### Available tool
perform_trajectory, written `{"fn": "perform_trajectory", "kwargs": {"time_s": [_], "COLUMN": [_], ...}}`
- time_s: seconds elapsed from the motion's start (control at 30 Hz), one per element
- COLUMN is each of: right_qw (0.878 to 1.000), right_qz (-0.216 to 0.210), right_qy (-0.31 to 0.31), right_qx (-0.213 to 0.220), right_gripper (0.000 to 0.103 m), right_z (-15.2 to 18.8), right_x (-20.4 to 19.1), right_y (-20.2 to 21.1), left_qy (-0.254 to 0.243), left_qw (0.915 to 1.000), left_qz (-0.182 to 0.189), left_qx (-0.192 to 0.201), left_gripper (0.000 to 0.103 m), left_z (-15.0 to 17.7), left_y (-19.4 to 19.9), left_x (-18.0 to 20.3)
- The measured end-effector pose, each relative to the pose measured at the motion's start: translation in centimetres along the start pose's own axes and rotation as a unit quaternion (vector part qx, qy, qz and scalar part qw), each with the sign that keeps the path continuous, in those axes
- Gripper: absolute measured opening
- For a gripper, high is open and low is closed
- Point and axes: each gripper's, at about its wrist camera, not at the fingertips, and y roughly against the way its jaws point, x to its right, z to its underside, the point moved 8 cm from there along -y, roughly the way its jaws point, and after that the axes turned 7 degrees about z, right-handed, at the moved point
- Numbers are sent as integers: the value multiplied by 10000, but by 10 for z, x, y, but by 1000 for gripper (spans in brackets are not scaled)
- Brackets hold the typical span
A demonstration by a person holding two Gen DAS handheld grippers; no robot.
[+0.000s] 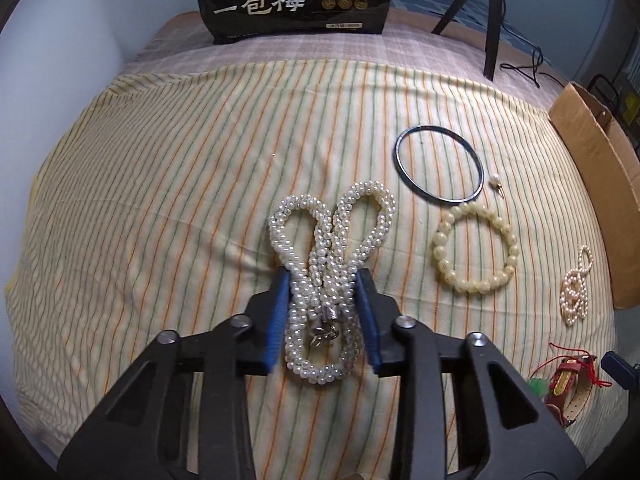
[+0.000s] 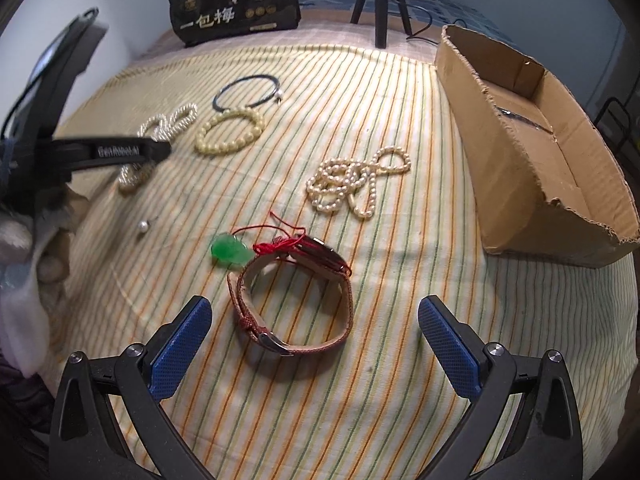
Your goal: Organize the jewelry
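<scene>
My left gripper point(image 1: 325, 280) is shut on a thick white pearl rope necklace point(image 1: 332, 248) that lies on the striped cloth; it also shows in the right wrist view point(image 2: 160, 136). My right gripper point(image 2: 314, 316) is open and empty, just short of a red-strapped watch point(image 2: 296, 300) with a green jade pendant on red cord point(image 2: 230, 250). A cream bead bracelet point(image 1: 476, 248), a dark bangle point(image 1: 438, 168), a thin pearl strand point(image 2: 356, 184) and a pearl earring point(image 1: 496, 182) lie on the cloth. Another loose pearl point(image 2: 143, 226) lies left of the pendant.
An open cardboard box point(image 2: 532, 140) stands at the right on the striped cloth point(image 2: 360, 380). A black printed bag point(image 2: 236, 4) stands at the far edge, with tripod legs point(image 2: 380, 4) and cables behind it.
</scene>
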Motion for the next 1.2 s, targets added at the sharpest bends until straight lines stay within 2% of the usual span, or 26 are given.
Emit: {"fn": "perform_trajectory", "kwargs": {"time_s": [0.1, 0.17, 0.2, 0.27, 0.33, 0.5, 0.63, 0.77, 0.93, 1.07, 1.2], "right_qw": [9999, 9998, 9999, 9999, 9998, 9997, 9983, 9964, 9956, 9925, 9920], "right_qz": [120, 191, 127, 54, -47, -231, -551, -780, -888, -1196, -1252], "right_qy": [25, 76, 99, 94, 161, 99, -172, -310, -244, -261, -126], "right_qx": [61, 41, -1, 27, 68, 81, 82, 108, 168, 6, -79], "right_gripper": [102, 92, 83, 77, 57, 56, 55, 55, 55, 55, 55], "right_z": [-5, -6, -6, -6, -6, -2, -2, 0, 8, 23, 36], "right_x": [1, 2, 1, 0, -4, -4, 0, 1, 1, 0, 0], "right_y": [-1, -3, -5, -4, -1, 1, 5, 15, 25, 24, 21], "left_qy": [58, 91, 106, 130, 159, 267, 372, 434, 333, 303, 273], "left_qw": [10000, 9999, 9999, 9998, 9997, 9994, 9989, 9985, 9988, 9990, 9993], "left_qz": [33, 78, 106, 142, 181, 239, 286, 323, 265, 249, 191], "left_qx": [20, 23, 20, 25, 28, 30, 55, 114, 227, 213, 190], "left_gripper": [20, 17, 16, 15, 14, 14, 13, 6, 6, 6, 6], "left_z": [1, 1, 0, 0, 1, 3, 4, 4, 3, 6, 9], "left_y": [3, 4, 4, 5, 6, 12, 19, 28, 36, 36, 33], "left_x": [-7, -8, -9, -9, -11, -17, -26, -31, -33, -33, -35]}}
